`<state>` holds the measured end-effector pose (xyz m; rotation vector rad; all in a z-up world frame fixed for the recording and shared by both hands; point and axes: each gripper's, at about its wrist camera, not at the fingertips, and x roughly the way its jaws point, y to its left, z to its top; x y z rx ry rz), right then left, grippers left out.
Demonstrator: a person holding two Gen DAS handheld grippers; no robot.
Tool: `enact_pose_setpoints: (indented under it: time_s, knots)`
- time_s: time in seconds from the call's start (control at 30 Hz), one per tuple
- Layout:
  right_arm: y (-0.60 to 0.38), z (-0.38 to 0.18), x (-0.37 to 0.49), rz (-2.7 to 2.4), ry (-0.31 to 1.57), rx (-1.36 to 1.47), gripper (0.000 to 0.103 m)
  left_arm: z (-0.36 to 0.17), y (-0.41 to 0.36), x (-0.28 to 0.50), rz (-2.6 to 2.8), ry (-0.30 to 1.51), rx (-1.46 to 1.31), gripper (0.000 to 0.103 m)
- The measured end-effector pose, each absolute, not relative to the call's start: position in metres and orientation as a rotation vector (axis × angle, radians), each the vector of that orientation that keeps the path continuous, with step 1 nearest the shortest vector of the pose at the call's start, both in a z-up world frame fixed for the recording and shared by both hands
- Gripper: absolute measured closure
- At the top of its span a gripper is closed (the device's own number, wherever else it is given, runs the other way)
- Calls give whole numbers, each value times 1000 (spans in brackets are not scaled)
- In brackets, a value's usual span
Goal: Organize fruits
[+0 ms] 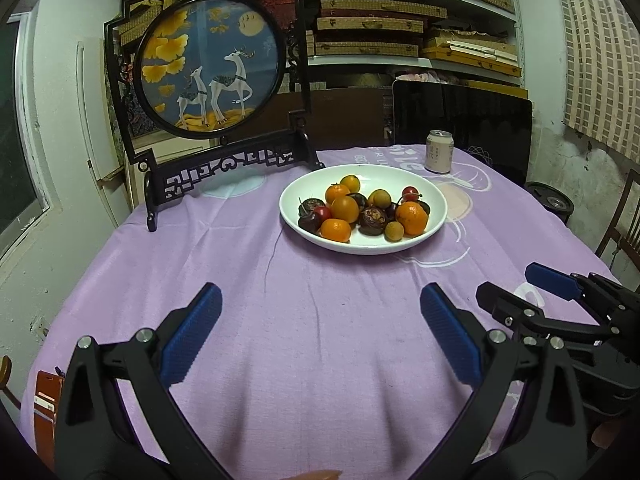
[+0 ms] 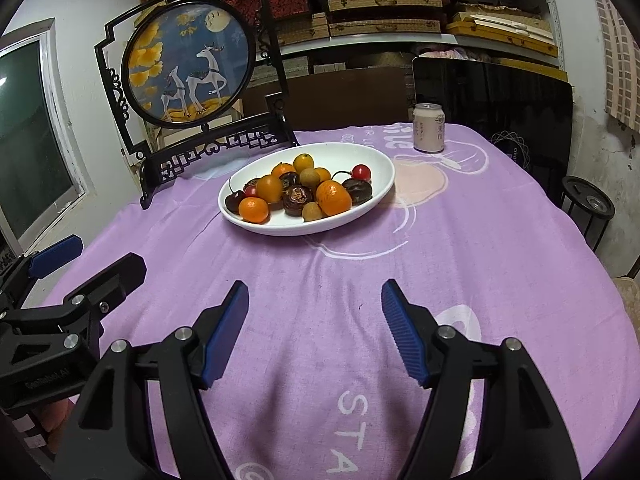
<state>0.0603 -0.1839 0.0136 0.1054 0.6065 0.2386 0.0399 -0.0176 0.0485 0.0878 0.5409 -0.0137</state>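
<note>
Looking through the left wrist camera, I see my left tongs (image 1: pixel 320 332) spread wide and released, nothing between their ribbed blue pads (image 1: pixel 192 336), which have a fine rubbery grid texture on black angular arms. They hang over a soft, creased lilac tablecloth (image 1: pixel 248 280) covering the table. Far ahead and slightly right sits a glossy white oval plate (image 1: pixel 434 204), its long axis running left to right. Heaped on it are smooth orange citrus (image 1: pixel 412 218), wrinkled dark brown fruits (image 1: pixel 373 220), shiny red cherries (image 1: pixel 322 213) and small tan round longans (image 1: pixel 394 231). The plate lies well apart from the tongs. Beyond it stands a pale drink can (image 1: pixel 439 151), upright, and at far left a black carved-wood screen (image 1: pixel 208 68) with a round deer painting. At the right edge the right tongs (image 1: pixel 516 280) enter, pointing left, prongs apart.

Through the right wrist camera, my right tongs (image 2: pixel 314 334) are likewise released and empty. The plate (image 2: pixel 384 172) lies far ahead and a little left, tilted in view so its long axis runs from near left to far right, well apart from the pads (image 2: pixel 404 332). The can (image 2: pixel 429 128) stands just beyond its right end. The left tongs (image 2: pixel 92 256) show at near left, open too.
</note>
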Motion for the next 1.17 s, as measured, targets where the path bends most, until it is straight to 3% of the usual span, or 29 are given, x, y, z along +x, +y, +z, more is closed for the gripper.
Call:
enact_pose_setpoints:
  time_s: [1.17]
  knots:
    - [-186, 14, 59, 226, 607, 121, 34, 48, -21, 38, -25, 523, 102, 2]
